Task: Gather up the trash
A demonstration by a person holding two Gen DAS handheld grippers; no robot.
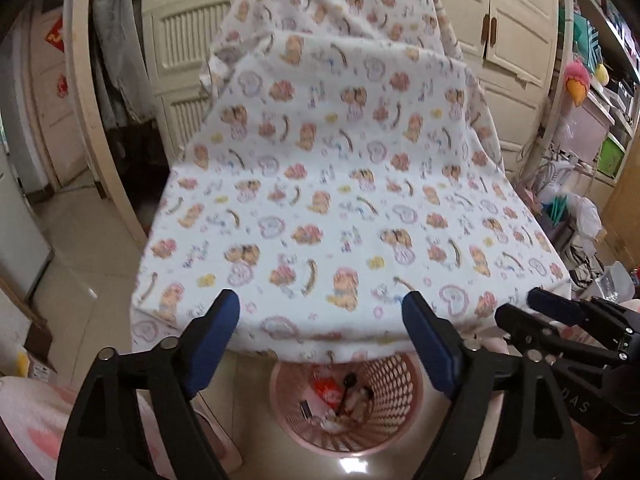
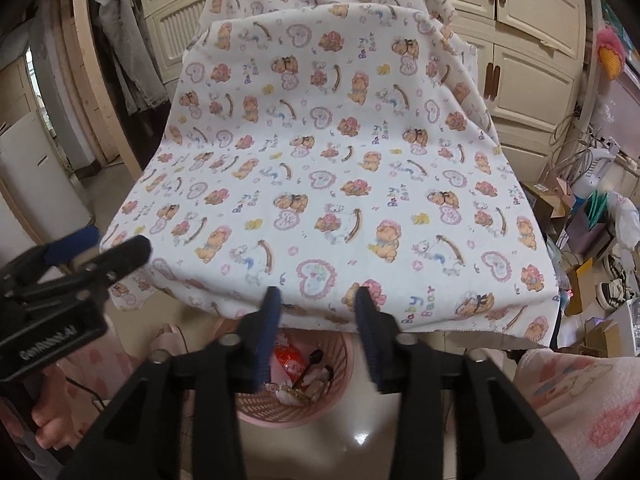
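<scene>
Both grippers hang empty above the pink bin (image 1: 346,404), which stands on the floor just under the near edge of the cloth (image 1: 340,184)-covered table: the left gripper (image 1: 320,344) has its jaws spread wide, the right gripper (image 2: 318,328) has its jaws apart too, less widely. The trash (image 2: 294,364), a red-and-white wrapper, a dark spoon and scraps, lies inside the bin. No loose trash shows on the cloth, so collecting looks about done; the next move would be to look for any leftover piece.

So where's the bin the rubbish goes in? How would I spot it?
Find the big table draped in a bear-print cloth. Look at the floor under its near edge: a round pink basket stands there, partly tucked beneath the cloth. It is the only thing with holey lattice walls, and it holds a red-and-white wrapper and a black spoon.
</scene>
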